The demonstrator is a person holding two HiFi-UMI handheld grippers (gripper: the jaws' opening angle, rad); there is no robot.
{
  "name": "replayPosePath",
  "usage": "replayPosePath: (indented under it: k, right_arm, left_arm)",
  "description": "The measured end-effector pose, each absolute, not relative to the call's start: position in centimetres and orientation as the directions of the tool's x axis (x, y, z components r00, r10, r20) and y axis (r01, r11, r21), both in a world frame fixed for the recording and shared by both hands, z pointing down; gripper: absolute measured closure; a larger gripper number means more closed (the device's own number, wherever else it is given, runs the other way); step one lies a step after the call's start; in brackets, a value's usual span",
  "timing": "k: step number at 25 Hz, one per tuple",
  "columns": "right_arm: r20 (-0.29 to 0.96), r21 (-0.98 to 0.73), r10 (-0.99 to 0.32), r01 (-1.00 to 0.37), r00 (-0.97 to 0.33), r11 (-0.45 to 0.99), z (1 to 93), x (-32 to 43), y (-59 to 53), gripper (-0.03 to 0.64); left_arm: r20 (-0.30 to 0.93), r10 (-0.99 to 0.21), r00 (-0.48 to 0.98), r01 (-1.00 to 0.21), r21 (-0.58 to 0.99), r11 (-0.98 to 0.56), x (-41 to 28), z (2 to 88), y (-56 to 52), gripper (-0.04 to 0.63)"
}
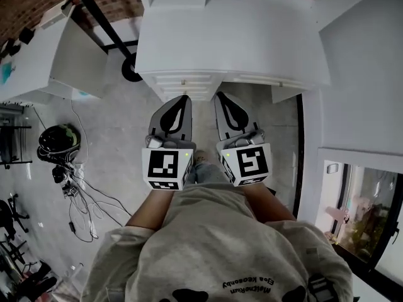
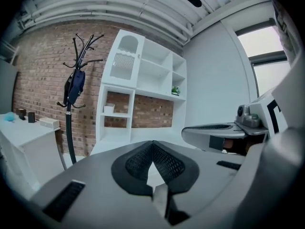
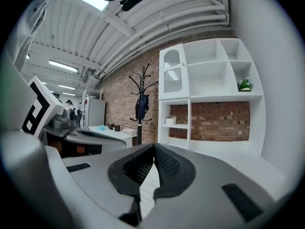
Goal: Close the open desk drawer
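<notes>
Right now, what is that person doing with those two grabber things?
A person is standing in front of a white desk and holding a gripper in each hand. The left gripper and the right gripper are both shut with nothing in them. They are held side by side in the air, pointing toward the desk's drawers, and neither one touches the desk. From above, the drawer fronts look nearly lined up, so it is hard to tell whether one is open.

You are holding two grippers, the left gripper (image 1: 182, 102) and the right gripper (image 1: 221, 100). One desk (image 1: 233, 43) is standing just beyond them, and one coat stand (image 2: 76, 87) is standing far left.
</notes>
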State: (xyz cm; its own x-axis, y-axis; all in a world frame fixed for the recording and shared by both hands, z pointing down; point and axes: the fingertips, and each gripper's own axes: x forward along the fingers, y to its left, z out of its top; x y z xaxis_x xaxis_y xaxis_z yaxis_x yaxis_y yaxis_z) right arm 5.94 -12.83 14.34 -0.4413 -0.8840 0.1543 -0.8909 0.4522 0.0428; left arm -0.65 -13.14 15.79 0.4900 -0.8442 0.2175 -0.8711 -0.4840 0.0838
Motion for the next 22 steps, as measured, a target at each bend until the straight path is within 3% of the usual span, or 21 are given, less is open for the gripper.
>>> replayPosePath:
  k: [13,17,22]
  right_arm:
    - [0.119,0.069,-0.867,-0.867,-0.484,0.493,10.8,4.8,-6.3,0.588]
    - [0.056,0.036,-0.866,-0.866,-0.497,0.499,9.8,4.1,-5.0,0.588]
    - [0.12,0.043,-0.858,-0.861,-0.499,0.507,10.8,4.2,-4.2,0.588]
  left_arm:
    - [0.151,-0.875,0.46,-0.888,0.059,-0.456,-2.2,11.3,-6.6,0.578]
    - [0.16,-0.87,0.467,-0.884,0.074,-0.461,-1.7,11.6,-4.5,0.578]
    - [0.148,-0.87,0.47,-0.883,0.081,-0.463,-2.5,11.3,-4.0,0.578]
